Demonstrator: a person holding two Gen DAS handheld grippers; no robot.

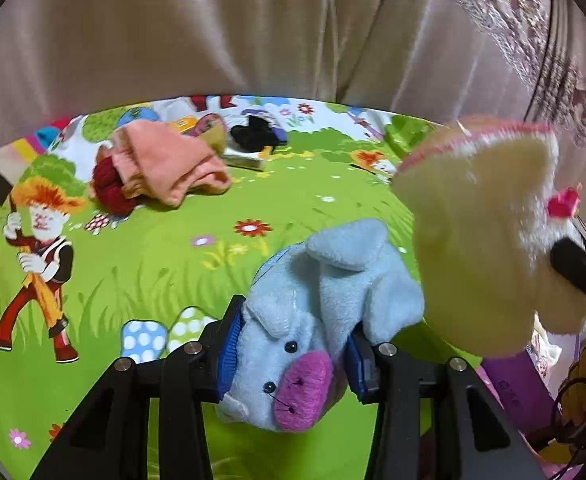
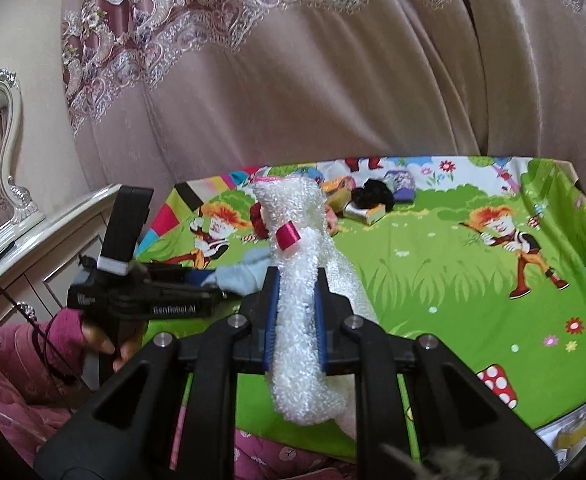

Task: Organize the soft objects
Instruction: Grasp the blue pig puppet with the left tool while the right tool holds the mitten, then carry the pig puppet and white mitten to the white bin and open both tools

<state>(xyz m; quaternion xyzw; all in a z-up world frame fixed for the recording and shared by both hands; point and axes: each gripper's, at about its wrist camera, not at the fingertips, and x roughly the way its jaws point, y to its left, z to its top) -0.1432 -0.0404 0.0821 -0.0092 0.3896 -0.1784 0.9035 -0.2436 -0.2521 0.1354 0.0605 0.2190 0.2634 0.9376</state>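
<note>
left wrist: left gripper (image 1: 293, 356) clamps blue pig (image 1: 301, 320); right gripper (image 2: 295, 320) clamps white toy (image 2: 297, 320).

Pinkish-beige curtain (image 2: 333, 92) with lace trim, cartoon meadow-print cover (image 1: 141, 264), white ornate mirror (image 2: 1, 132), perhaps a dresser (image 2: 45, 248).

So the count: two plush toys, one light-blue pig (image 1: 293, 332) near the middle and one white fuzzy toy (image 2: 299, 312) to its right. Far left there's one orange cloth (image 1: 169, 160) and one red knit ball (image 1: 109, 186). Far middle: one black scrunchie (image 1: 257, 134) and one small box (image 2: 365, 212). Two grippers.
</note>
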